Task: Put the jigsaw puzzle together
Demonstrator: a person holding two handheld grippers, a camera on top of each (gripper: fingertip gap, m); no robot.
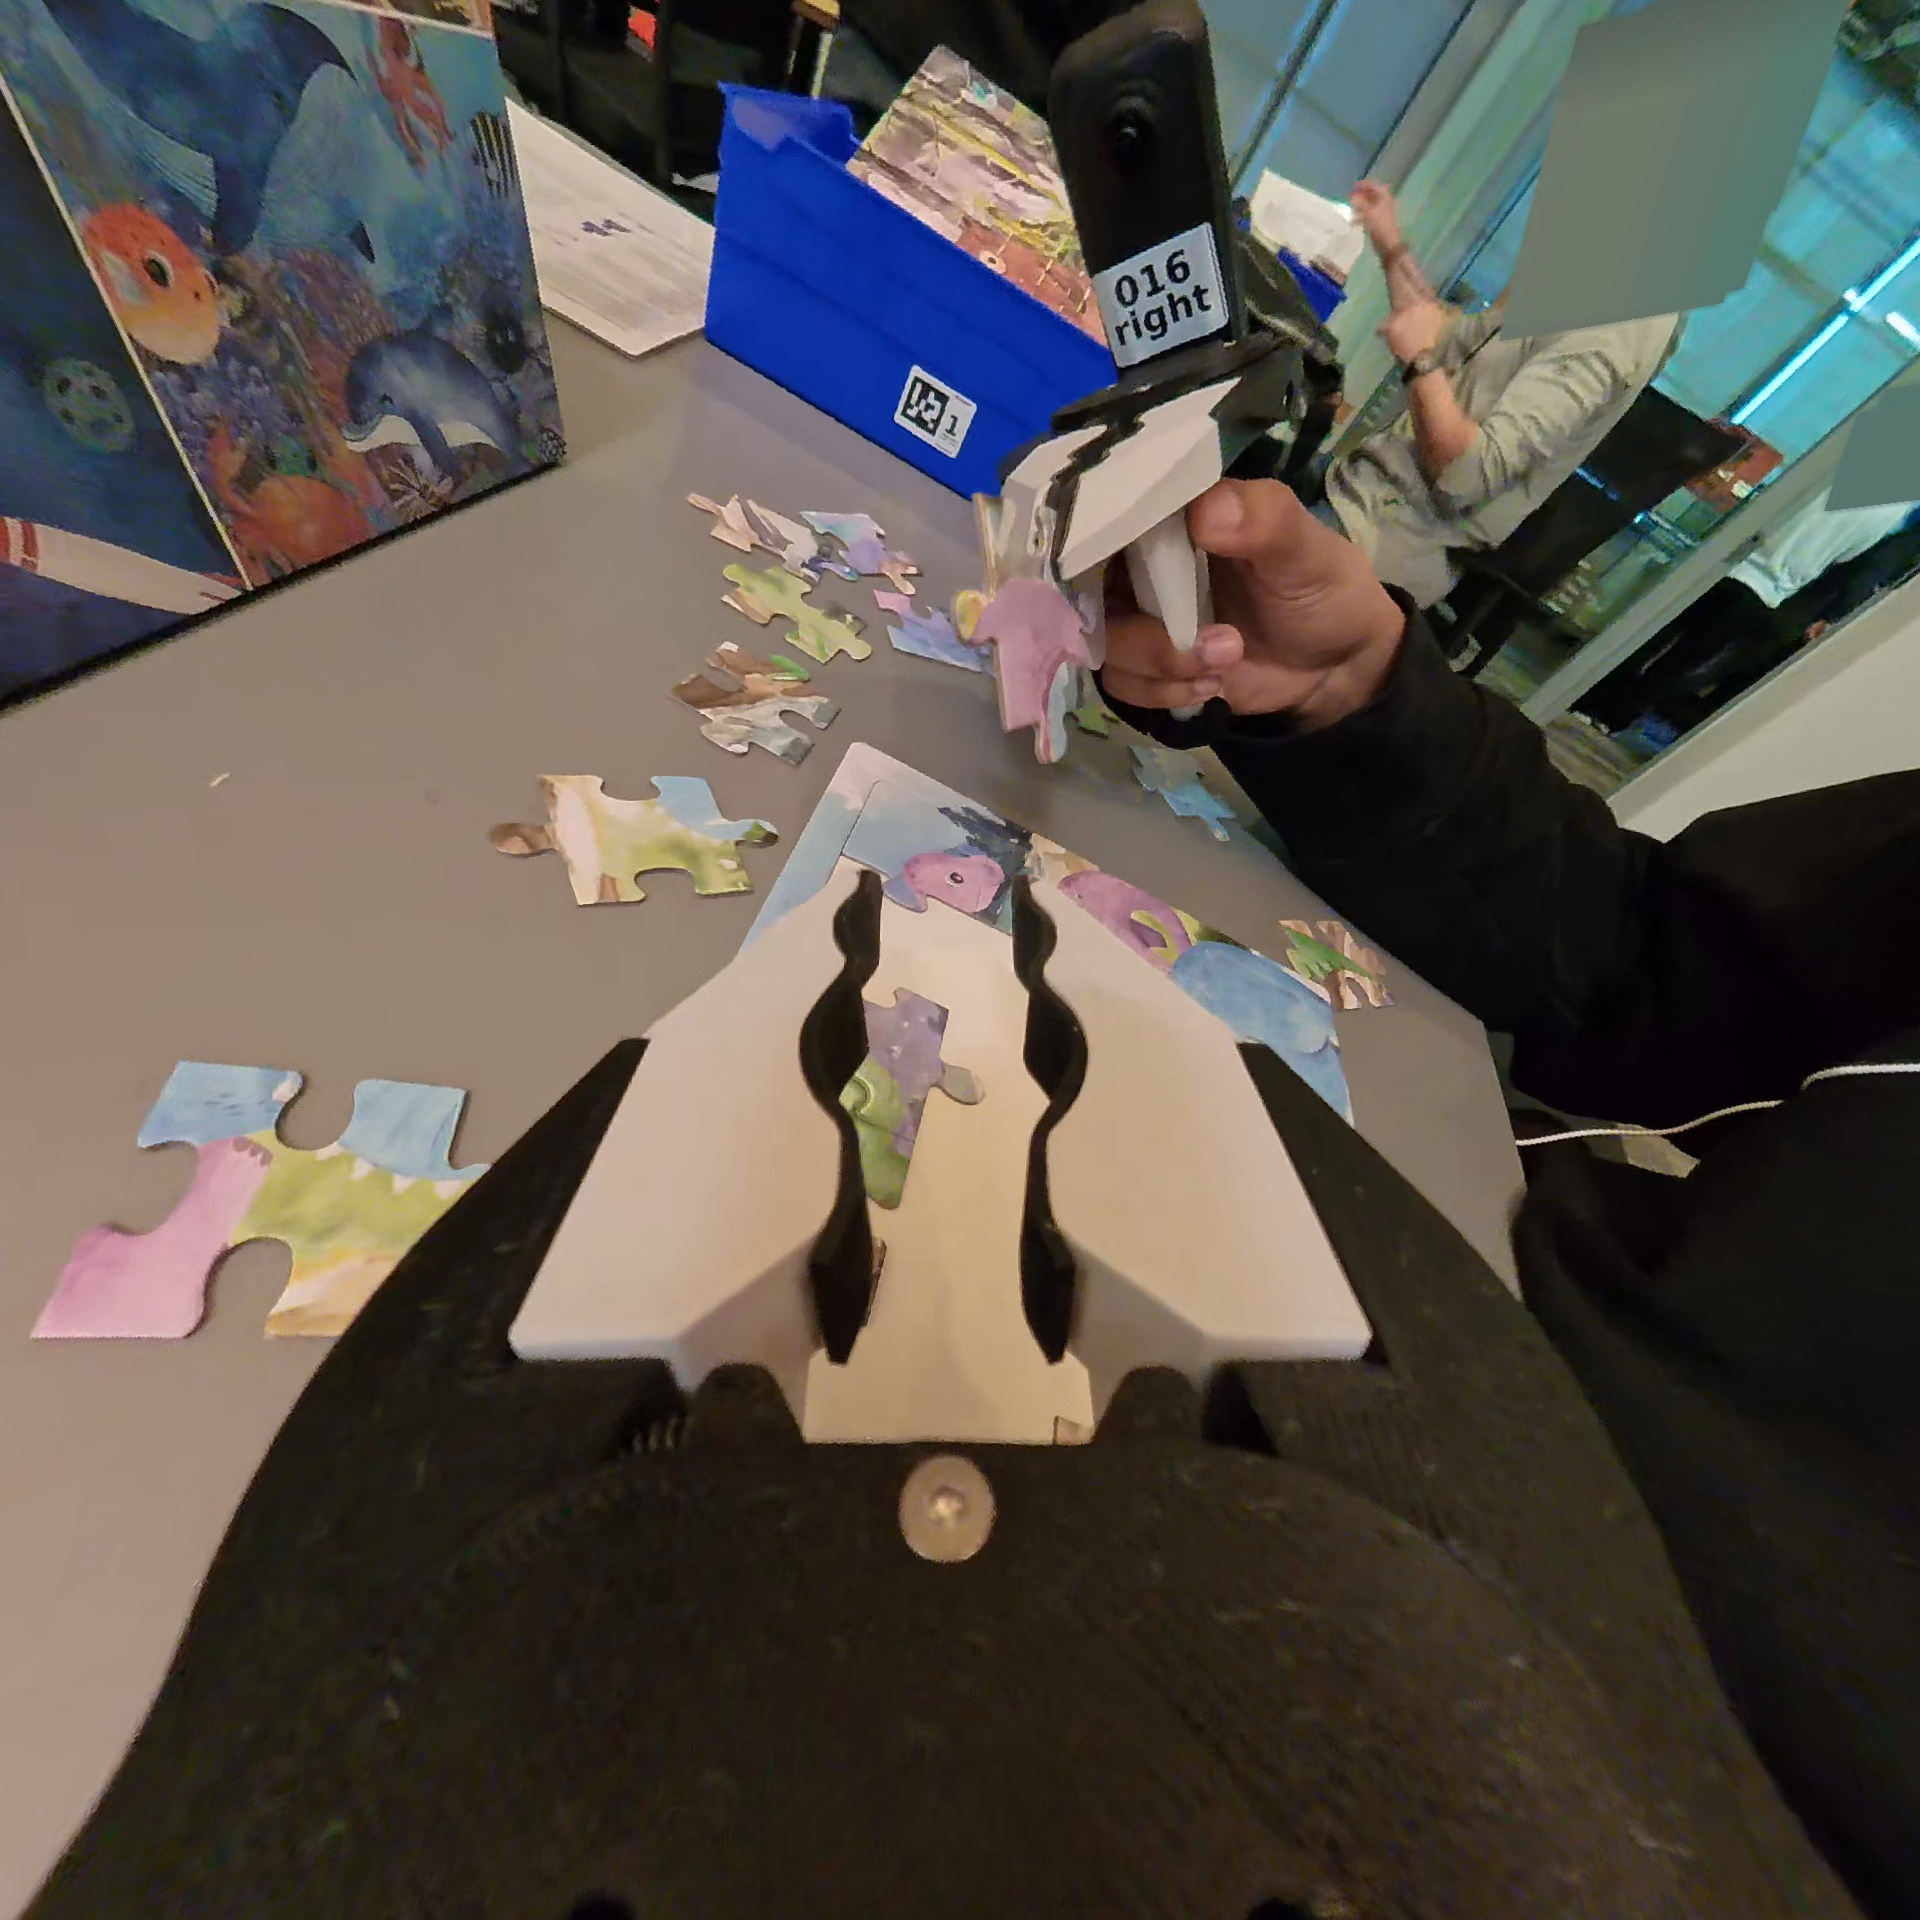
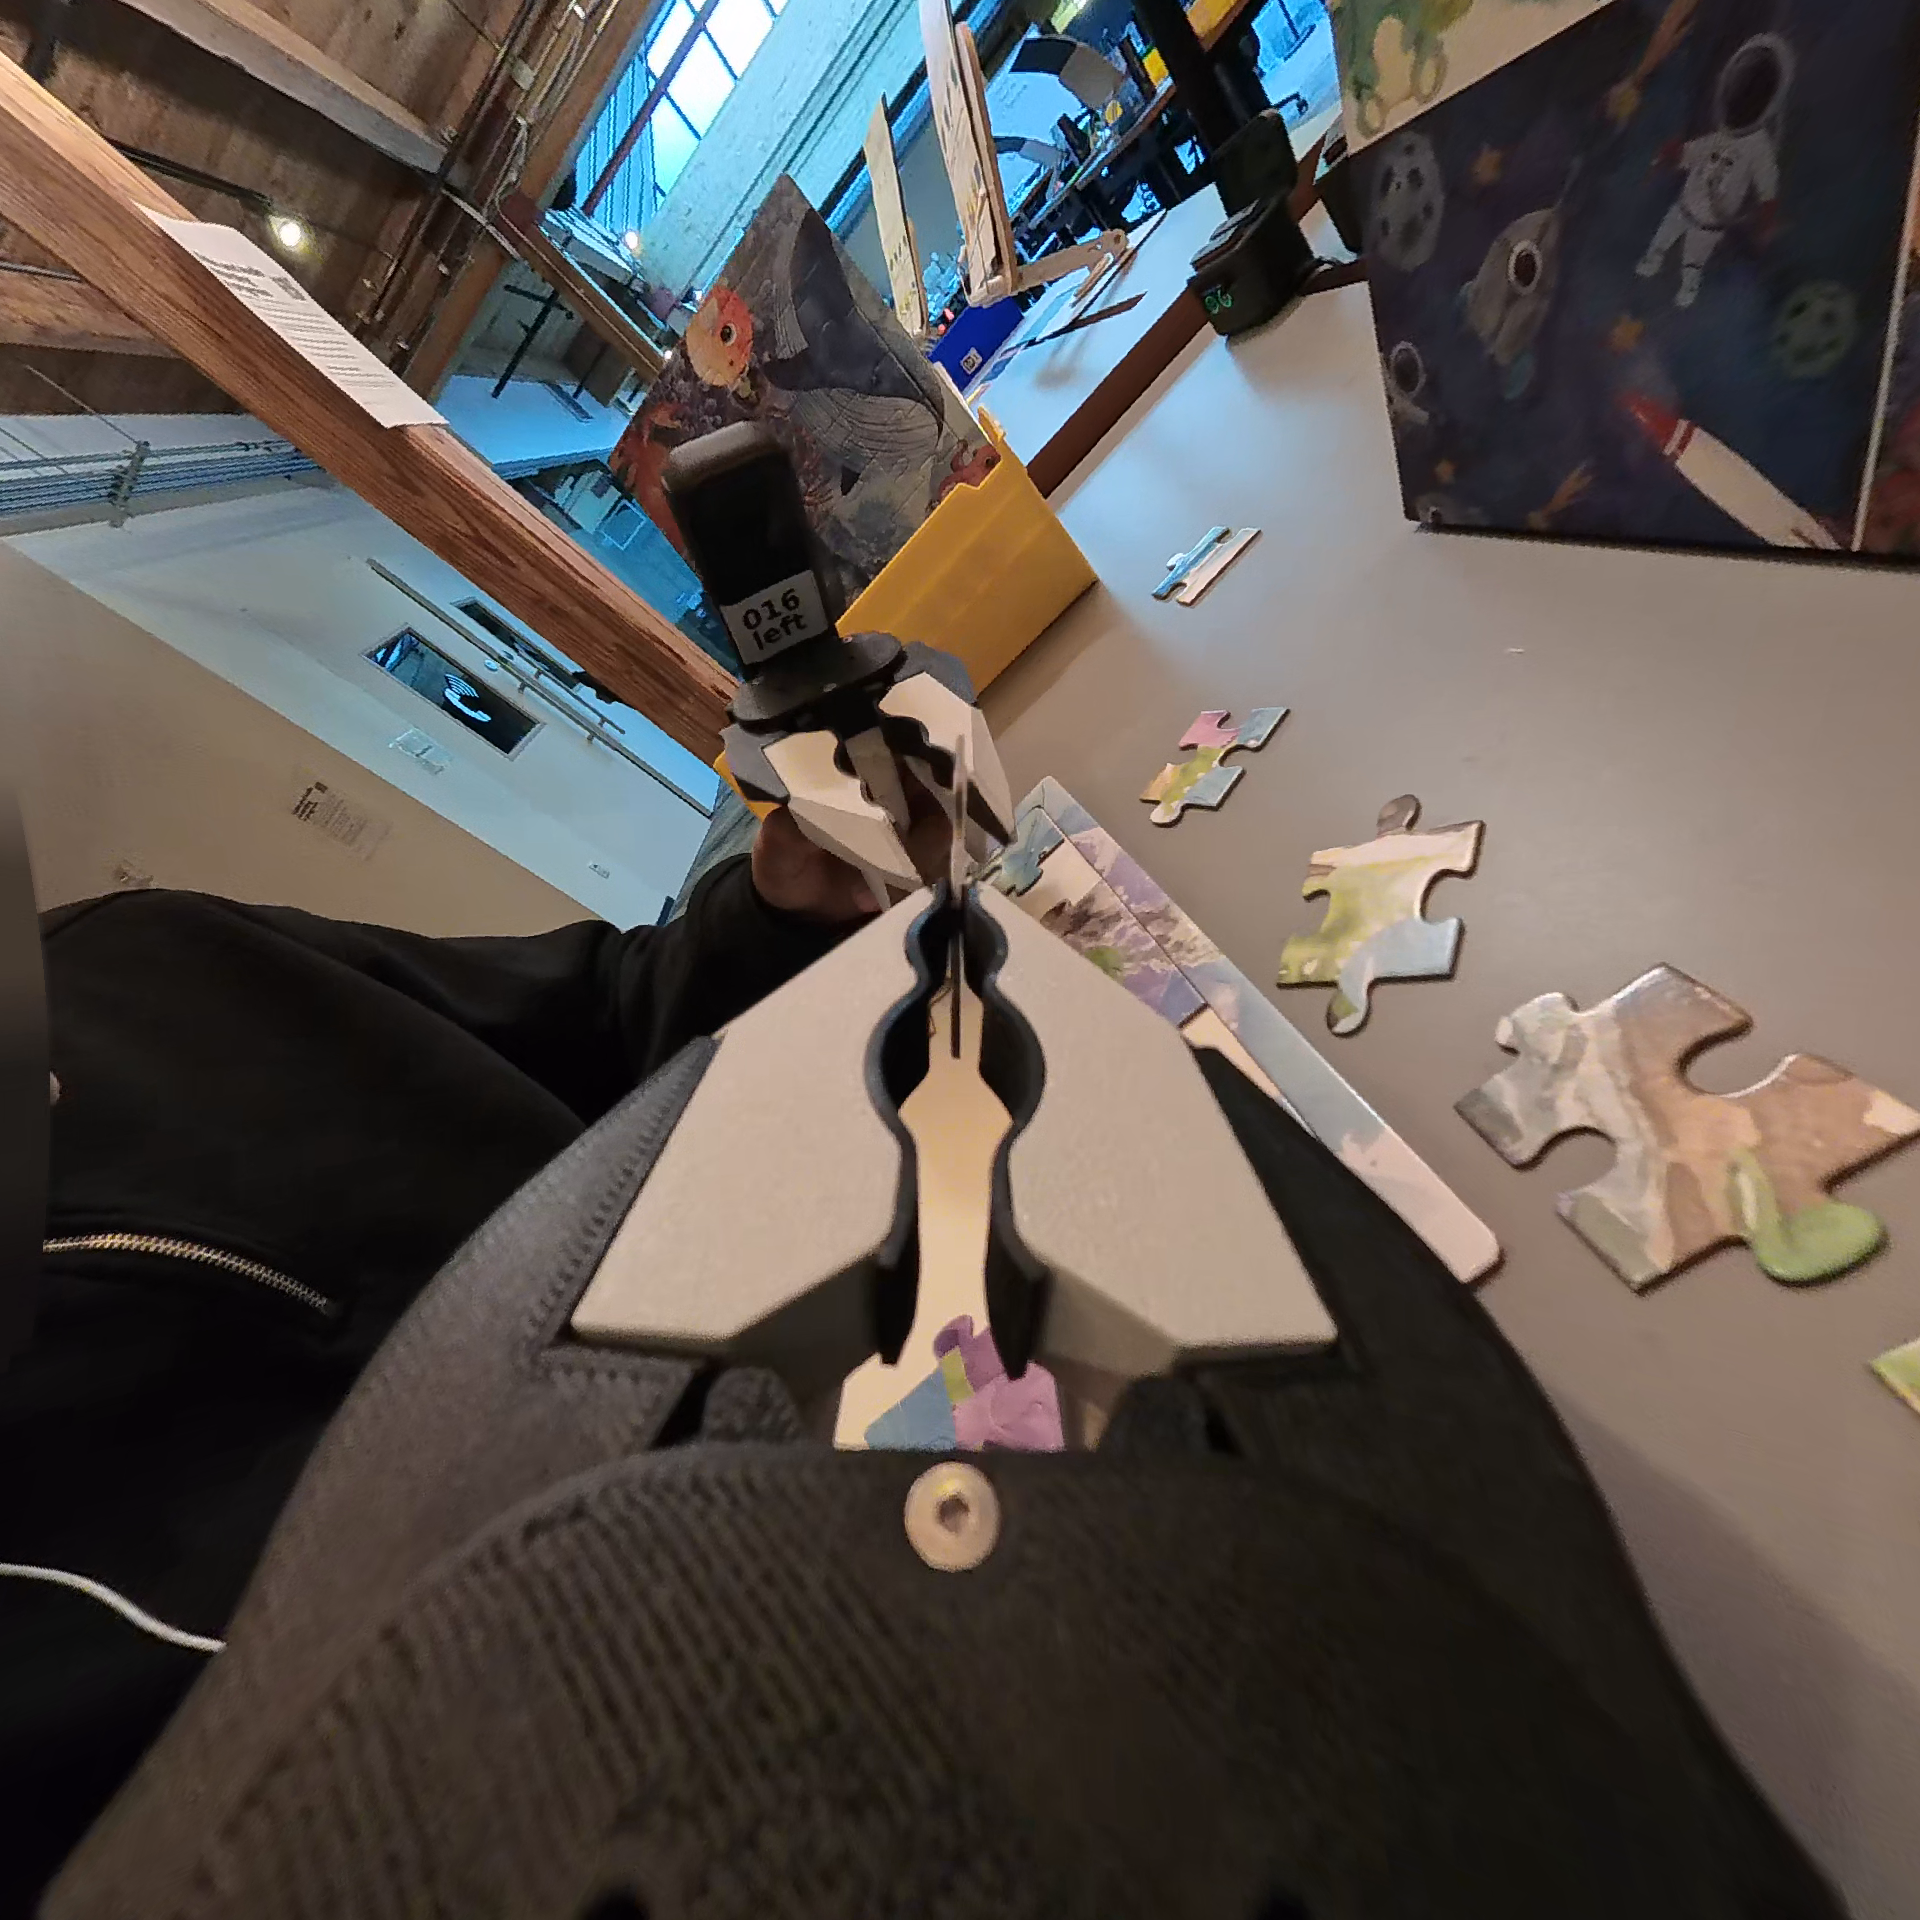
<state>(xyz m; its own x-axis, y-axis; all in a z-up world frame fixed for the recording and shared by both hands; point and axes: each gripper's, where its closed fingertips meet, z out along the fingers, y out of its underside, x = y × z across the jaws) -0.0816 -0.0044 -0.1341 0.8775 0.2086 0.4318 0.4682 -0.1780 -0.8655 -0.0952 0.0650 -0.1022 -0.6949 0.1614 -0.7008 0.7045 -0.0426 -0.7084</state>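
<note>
My left gripper (image 1: 940, 914): jaws parted with a clear gap, gripping nothing; it hangs over the near part of the puzzle board (image 1: 1262, 977).
Piece below it: a purple-green piece (image 1: 902, 1081) shows through the gap between my fingers, lying on the board.
My right gripper (image 1: 1023, 561): ahead and to the right, clamped on a pink piece (image 1: 1029, 649) held on edge above the table (image 1: 364, 883).
Loose pieces: scattered on the table left of and beyond the board.
Far: blue bin (image 1: 862, 301) and picture box (image 1: 260, 291).

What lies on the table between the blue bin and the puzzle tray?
In the left wrist view, loose puzzle pieces lie on the grey table between the blue bin and the puzzle tray.
</note>
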